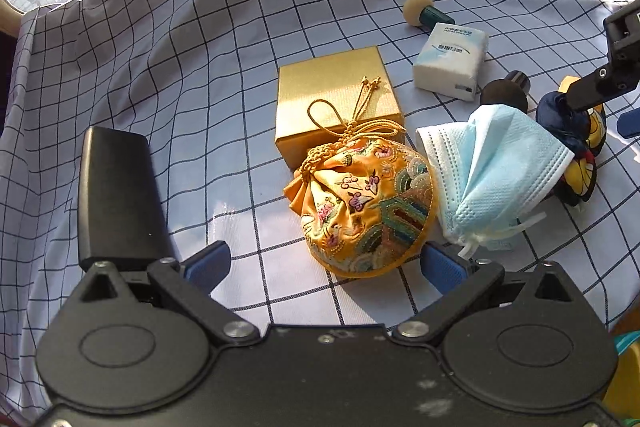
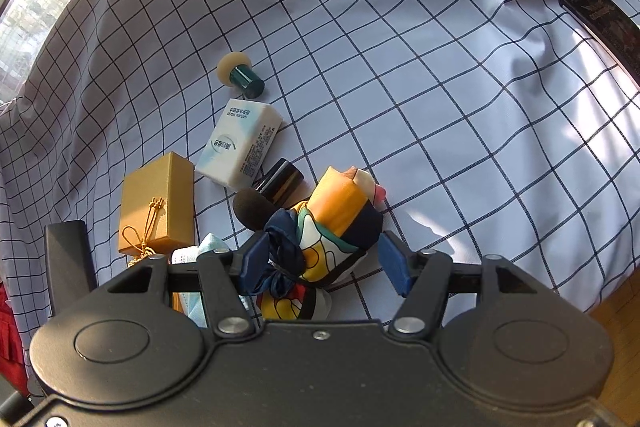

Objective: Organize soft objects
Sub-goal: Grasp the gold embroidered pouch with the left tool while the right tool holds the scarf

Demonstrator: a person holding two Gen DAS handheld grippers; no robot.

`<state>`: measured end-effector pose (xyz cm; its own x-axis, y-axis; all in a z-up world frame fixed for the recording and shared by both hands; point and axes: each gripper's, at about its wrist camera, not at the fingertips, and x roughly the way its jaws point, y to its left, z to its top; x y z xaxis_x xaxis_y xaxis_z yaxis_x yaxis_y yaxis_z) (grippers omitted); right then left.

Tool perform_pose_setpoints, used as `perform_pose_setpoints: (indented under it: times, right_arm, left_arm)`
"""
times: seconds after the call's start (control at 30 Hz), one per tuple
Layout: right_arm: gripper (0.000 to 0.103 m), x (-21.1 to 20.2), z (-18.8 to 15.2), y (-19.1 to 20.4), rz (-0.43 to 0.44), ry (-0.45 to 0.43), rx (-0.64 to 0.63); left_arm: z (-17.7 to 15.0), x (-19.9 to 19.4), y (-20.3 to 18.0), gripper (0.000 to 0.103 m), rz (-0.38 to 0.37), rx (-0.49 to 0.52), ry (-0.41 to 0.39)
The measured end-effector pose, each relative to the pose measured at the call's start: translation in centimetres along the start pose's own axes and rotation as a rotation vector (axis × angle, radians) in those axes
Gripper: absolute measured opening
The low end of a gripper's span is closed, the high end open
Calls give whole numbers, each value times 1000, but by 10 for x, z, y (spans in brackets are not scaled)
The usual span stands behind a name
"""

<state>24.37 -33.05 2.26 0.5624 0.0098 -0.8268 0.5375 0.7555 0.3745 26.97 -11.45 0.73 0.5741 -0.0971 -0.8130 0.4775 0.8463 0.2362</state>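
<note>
Item 1 — left gripper [image 1: 324, 263]: jaws wide apart, nothing between the blue pads [image 1: 208, 261]; hovers low over the cloth w/ the embroidered pouch just ahead of the gap.

Item 2 — embroidered pouch [image 1: 366, 205]: yellow satin, floral/wave stitching, drawstring top gathered. Lies on the checked tablecloth [image 1: 180, 47], leaning against the front of the gold box [image 1: 336, 87]; its tasselled cord [image 1: 352, 111] is draped up onto the box lid.

Item 3 — face mask [image 1: 496, 175]: pale blue/white, crumpled, touching the pouch's right side; ear loops trail at its lower edge.

Item 4 — right gripper [image 2: 324, 259]: jaws open, straddling the patterned scarf [image 2: 336, 227] (navy/orange/white, bunched & knotted). Pads sit at either side of the fabric; can't tell whether they press it.

Item 5 — tissue pack [image 2: 240, 143]: white/blue, flat on cloth, beyond the box and scarf.

Item 6 — sponge applicator, green handle [image 2: 240, 75]: on its side, just past the tissue pack.

Item 7 — sponge applicator, black handle [image 2: 264, 195]: dark head, between tissue pack & scarf, touching the scarf.

Item 8 — dark flat case [image 2: 600, 23]: far right edge of cloth, well apart from the rest.
</note>
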Motion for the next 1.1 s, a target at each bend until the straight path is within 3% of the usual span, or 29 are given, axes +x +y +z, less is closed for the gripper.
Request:
perform_pose_setpoints:
  times: [0.13,0.3,0.7,0.77,0.87,1.1]
  right_arm:
    - [60,1,-2,3,-2,7,-12]
    - [60,9,-4,4,-3,34,-9]
    - [59,30,-4,13,-41,53,-2]
    - [51,29,-4,13,-43,42,-12]
    - [48,24,-3,12,-33,34,-21]
    - [47,7,-1,11,-33,-32,-21]
  left_arm:
    - [9,8,-3,102,2,2,-16]
    - [20,20,-11,102,80,28,-69]
    - [25,33,51,83,-89,-333,33]
    - [25,31,58,80,-118,-360,34]
    - [24,25,64,75,-137,-389,27]
    - [21,14,68,74,-160,-400,12]
